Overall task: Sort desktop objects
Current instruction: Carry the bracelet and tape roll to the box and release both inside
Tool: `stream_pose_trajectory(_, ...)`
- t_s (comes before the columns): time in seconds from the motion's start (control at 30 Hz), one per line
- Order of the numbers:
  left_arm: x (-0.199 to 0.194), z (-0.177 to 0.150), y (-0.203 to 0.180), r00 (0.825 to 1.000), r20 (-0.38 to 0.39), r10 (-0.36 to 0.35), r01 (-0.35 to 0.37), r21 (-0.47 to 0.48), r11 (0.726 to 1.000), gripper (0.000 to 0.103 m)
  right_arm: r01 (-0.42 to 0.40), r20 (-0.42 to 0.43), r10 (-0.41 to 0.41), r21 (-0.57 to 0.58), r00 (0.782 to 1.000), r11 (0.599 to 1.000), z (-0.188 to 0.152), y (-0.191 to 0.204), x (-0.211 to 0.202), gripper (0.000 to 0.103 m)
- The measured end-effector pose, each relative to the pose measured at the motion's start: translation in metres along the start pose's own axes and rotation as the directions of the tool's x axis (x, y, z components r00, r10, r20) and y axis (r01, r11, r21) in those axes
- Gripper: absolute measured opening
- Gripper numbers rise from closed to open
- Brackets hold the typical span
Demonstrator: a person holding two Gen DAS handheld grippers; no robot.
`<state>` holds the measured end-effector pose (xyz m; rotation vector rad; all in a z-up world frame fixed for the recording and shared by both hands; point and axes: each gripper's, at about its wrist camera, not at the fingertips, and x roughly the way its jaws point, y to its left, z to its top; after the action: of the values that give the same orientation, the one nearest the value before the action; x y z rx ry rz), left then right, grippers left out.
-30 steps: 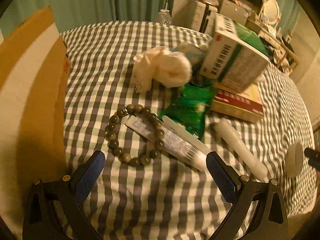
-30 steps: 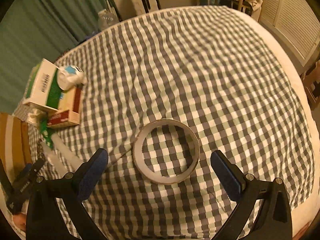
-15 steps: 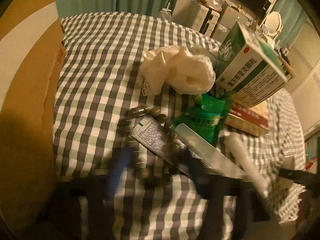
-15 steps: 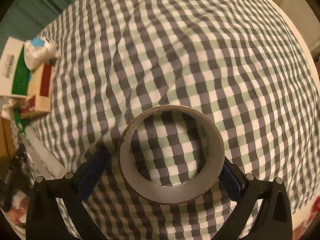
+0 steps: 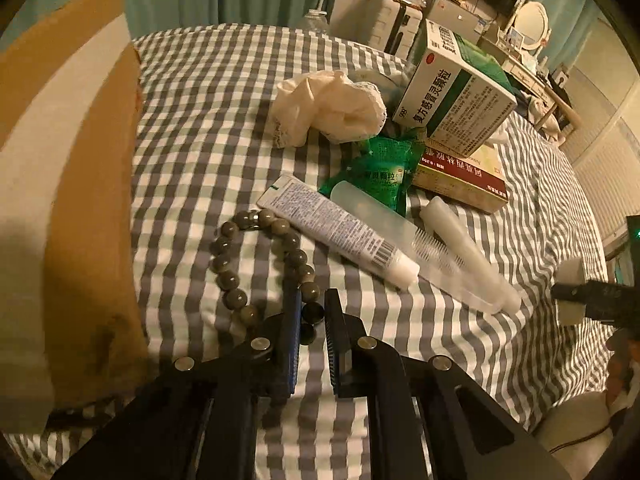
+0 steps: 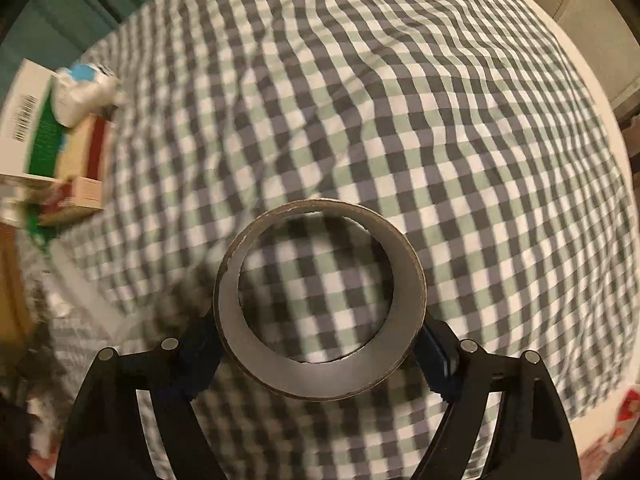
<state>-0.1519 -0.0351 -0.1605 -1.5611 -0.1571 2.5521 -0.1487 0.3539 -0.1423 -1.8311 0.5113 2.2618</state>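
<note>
Left tongs (image 5: pixel 312 316) nearly together, pinching the near beads of the bead bracelet (image 5: pixel 260 268), which lies on the checked cloth (image 5: pixel 208 128) of the surface. Just beyond: a printed tube (image 5: pixel 340 232) touching the bracelet's far side, a clear comb (image 5: pixel 384 220), a white cylinder (image 5: pixel 468 248), a green sachet (image 5: pixel 380 172), a crumpled white cloth (image 5: pixel 332 108), and stacked medicine boxes (image 5: pixel 456 92). Cardboard box (image 5: pixel 60 184) to the left. Right tongs (image 6: pixel 320 344) clamped on the tape roll (image 6: pixel 320 376) from both sides, over bare checked cloth; view blurred.
</note>
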Motion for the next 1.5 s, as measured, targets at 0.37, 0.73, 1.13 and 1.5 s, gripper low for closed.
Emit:
stream_pose_trajectory(0.37,-0.062,0.015,-0.029,0.984,0.122,-0.126,0.126,0.013,0.992,0.011,-0.056,0.171,0.076,-0.116,0.982,0.992,-0.037,0.043,-0.11,0.082)
stream_pose_trajectory(0.73,-0.165,0.045,-0.034,0.958,0.223,-0.18,0.184,0.003,0.983,0.011,-0.137,0.241,0.215,-0.303,0.946,0.943,-0.059,0.146,-0.167,0.082)
stream_pose_trajectory(1.13,-0.228,0.092,0.072,0.949,0.315,-0.019,0.036,-0.05,0.998,0.011,-0.233,0.165,0.37,-0.534,0.914,0.813,-0.086,0.294,-0.187,0.082)
stream_pose_trajectory(1.5,-0.191,0.073,0.195,0.96,0.261,0.098,-0.079,-0.086,0.993,0.011,-0.271,0.013,0.367,-0.651,0.93,0.709,-0.119,0.432,-0.119,0.082)
